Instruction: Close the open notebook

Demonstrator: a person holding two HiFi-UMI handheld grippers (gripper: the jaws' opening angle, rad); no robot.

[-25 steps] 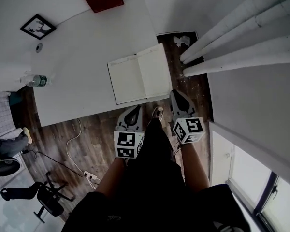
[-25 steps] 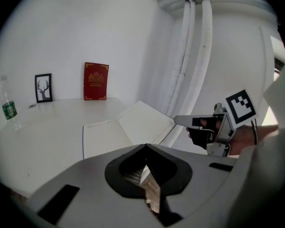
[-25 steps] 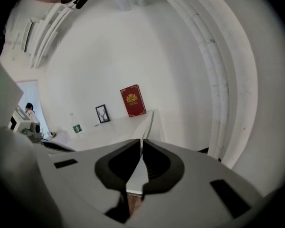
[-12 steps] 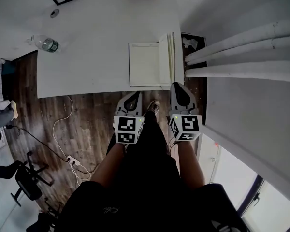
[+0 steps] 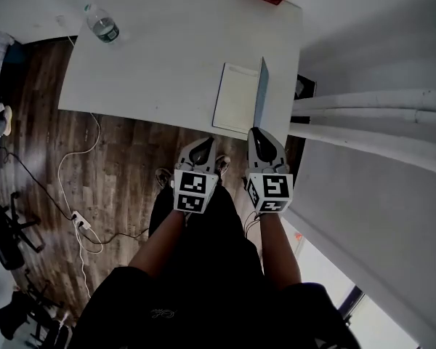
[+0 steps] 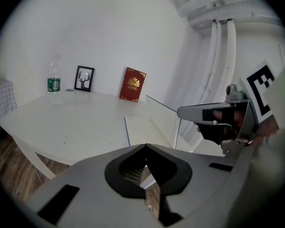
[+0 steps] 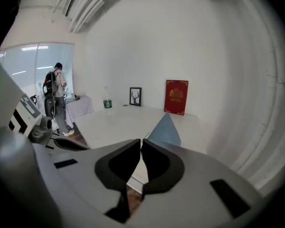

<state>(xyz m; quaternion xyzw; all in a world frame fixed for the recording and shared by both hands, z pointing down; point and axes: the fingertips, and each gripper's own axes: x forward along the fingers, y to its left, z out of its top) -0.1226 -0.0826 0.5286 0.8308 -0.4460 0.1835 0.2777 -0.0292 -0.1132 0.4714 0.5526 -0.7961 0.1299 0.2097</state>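
The table (image 5: 167, 57) is white, smooth & flat, w/ dark wood floor (image 5: 123, 173) under it. The notebook (image 5: 236, 107) lies near the table's front right edge. It is thin & rectangle-shaped, w/ a pale page lying flat & its blue-grey cover (image 5: 261, 91) standing straight up on the right. The right gripper (image 5: 255, 131) is grey plastic w/ black pads. Its jaws are together w/ nothing seen btw them, & its tip is right at the cover's near edge. The left gripper (image 5: 206, 142) hangs just in front of the table, apart from the notebook, jaws together too, empty. Only the head view shows a thin white cable (image 5: 73, 187) on the floor & the black-and-white marker cubes (image 5: 191, 191). The left gripper view adds a small black picture frame (image 6: 84, 78) by the wall, btw a clear water bottle (image 6: 53, 82) w/ a green label & a red book (image 6: 133, 84) w/ gold print. Only the right gripper view shows a person (image 7: 57, 99) by a bright window (image 7: 33, 65).
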